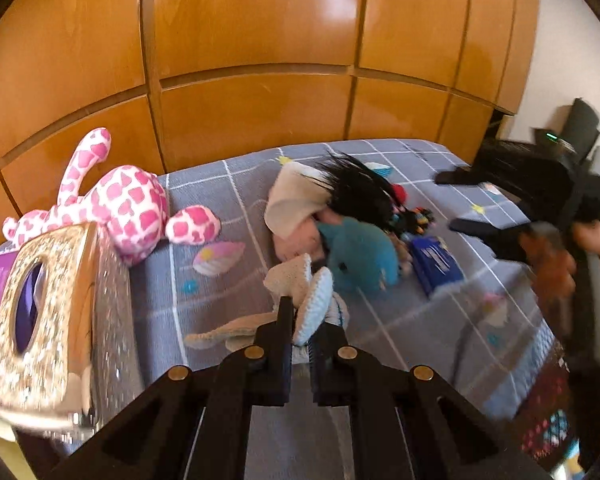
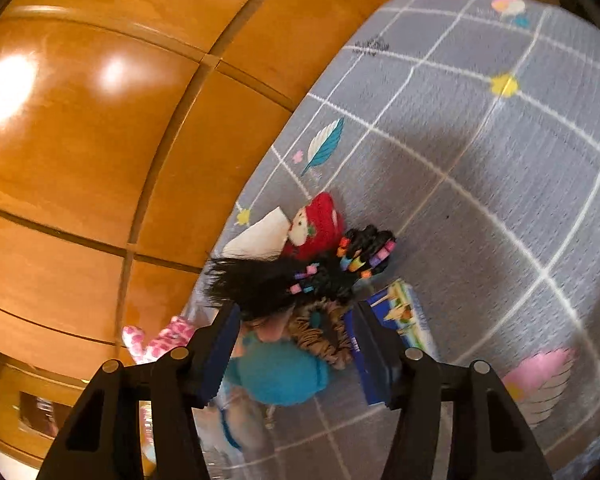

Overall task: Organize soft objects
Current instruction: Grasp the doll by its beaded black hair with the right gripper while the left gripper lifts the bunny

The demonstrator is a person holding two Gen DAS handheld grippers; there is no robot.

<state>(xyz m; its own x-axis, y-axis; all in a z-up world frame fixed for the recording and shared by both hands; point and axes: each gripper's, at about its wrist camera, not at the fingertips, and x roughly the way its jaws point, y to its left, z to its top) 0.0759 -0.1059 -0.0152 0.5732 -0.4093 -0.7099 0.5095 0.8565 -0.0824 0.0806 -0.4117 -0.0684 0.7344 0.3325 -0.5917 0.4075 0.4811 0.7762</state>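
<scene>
Left wrist view: the left gripper [image 1: 300, 320] pinches a pale crocheted toy [image 1: 304, 292] above the grey checked bedspread [image 1: 236, 208] (glittery tissue box [image 1: 48, 312] at left). Right wrist view: the right gripper [image 2: 296, 356] spreads wide above the teal plush [image 2: 280, 376] and black-haired doll [image 2: 268, 284].

Bright glare on the wardrobe [image 2: 80, 128]; motion blur, fisheye-bent edges.

Glossy wooden wardrobe [image 1: 256, 40], grey checked bedsheet [image 2: 480, 200], possibly white wall [image 1: 568, 52].

bedspread [image 1: 236, 300]: grey, white grid
giraffe plush [image 1: 120, 204]: pink and white patches
whale plush [image 1: 360, 256]: teal
tissue box [image 1: 48, 320]: gold glitter
wardrobe [image 1: 252, 40]: orange-brown wood
</scene>
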